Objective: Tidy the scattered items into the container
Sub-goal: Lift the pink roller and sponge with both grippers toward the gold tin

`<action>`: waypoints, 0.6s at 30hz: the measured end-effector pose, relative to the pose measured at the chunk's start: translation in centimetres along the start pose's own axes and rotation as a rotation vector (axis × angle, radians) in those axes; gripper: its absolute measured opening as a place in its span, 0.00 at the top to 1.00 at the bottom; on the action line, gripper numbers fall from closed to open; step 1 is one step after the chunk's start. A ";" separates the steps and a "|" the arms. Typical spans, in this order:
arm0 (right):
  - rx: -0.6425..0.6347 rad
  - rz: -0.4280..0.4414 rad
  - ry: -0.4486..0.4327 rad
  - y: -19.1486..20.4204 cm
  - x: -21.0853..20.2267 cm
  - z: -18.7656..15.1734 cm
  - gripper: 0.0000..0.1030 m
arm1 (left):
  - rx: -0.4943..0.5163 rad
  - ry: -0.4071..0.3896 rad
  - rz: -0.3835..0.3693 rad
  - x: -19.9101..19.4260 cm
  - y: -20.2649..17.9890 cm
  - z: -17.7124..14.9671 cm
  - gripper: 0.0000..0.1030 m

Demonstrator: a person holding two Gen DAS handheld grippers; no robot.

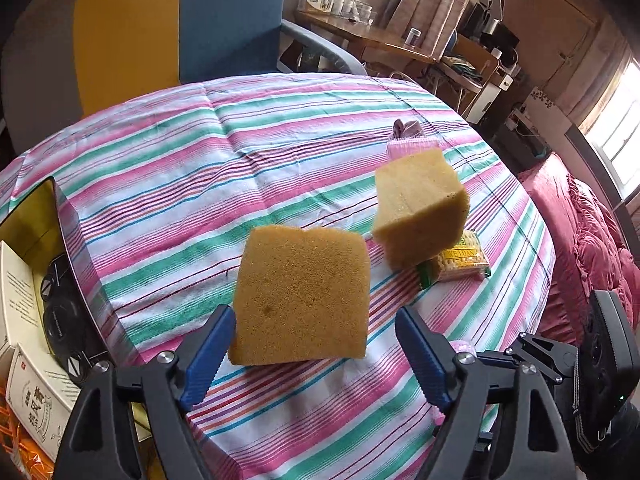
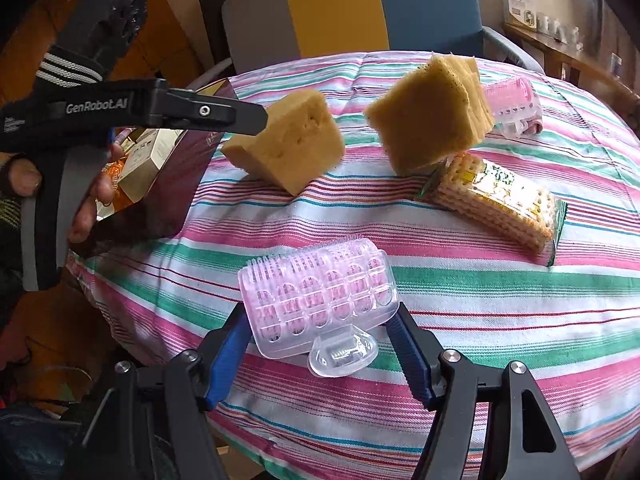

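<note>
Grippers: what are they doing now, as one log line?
left gripper: open, sponge between jaws | right gripper: shut on roller

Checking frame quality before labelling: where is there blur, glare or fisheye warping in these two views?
Left wrist view: the far sponge is motion-smeared, the window at right is blown out, and the striped tablecloth bulges from the fisheye. Right wrist view: the same sponge shows ghosted edges, the pink brush is fairly sharp, and corners are vignetted.

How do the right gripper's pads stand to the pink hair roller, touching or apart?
Touching. Right wrist view: the right gripper's pads press the pink hair roller's ends, no gap.
</note>
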State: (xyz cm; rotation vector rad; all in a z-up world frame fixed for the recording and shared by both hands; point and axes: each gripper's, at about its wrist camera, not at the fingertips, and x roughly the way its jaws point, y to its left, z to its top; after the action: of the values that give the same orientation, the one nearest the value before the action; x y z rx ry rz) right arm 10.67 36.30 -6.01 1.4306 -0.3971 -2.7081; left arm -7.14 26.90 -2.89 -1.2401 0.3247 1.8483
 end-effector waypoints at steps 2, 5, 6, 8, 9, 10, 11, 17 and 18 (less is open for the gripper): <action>0.001 0.000 -0.001 0.0 0.2 0.1 0.32 | -0.016 0.004 0.001 0.4 0.3 0.1 0.19; 0.005 0.001 -0.003 0.0 0.3 0.2 0.32 | -0.059 -0.014 -0.020 0.2 0.7 -0.1 0.27; 0.007 0.002 -0.003 0.0 0.3 0.3 0.32 | -0.073 -0.023 -0.019 0.0 0.9 -0.3 0.34; 0.009 0.000 -0.003 0.0 0.3 0.4 0.32 | -0.102 -0.045 -0.022 -0.6 1.2 -0.8 0.39; 0.011 -0.002 -0.004 0.0 0.3 0.4 0.32 | -0.112 -0.057 -0.027 -1.0 1.3 -1.1 0.41; 0.012 -0.004 -0.003 0.1 0.3 0.5 0.32 | -0.117 -0.066 -0.027 -1.3 1.3 -1.4 0.47; 0.013 -0.007 -0.002 0.1 0.3 0.6 0.32 | -0.117 -0.076 -0.030 -1.6 1.2 -1.7 0.55; 0.008 -0.026 0.001 0.7 0.1 1.1 0.33 | -0.054 -0.135 -0.001 -3.4 -0.6 -2.3 0.76; 0.004 -0.027 -0.002 0.9 -0.1 1.2 0.33 | -0.052 -0.134 0.005 -3.5 -0.6 -2.2 0.76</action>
State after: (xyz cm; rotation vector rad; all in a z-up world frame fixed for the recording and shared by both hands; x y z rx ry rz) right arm 9.68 35.70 -5.08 1.4442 -0.3860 -2.7318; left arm -4.79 24.12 -0.81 -1.1440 0.2073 1.9443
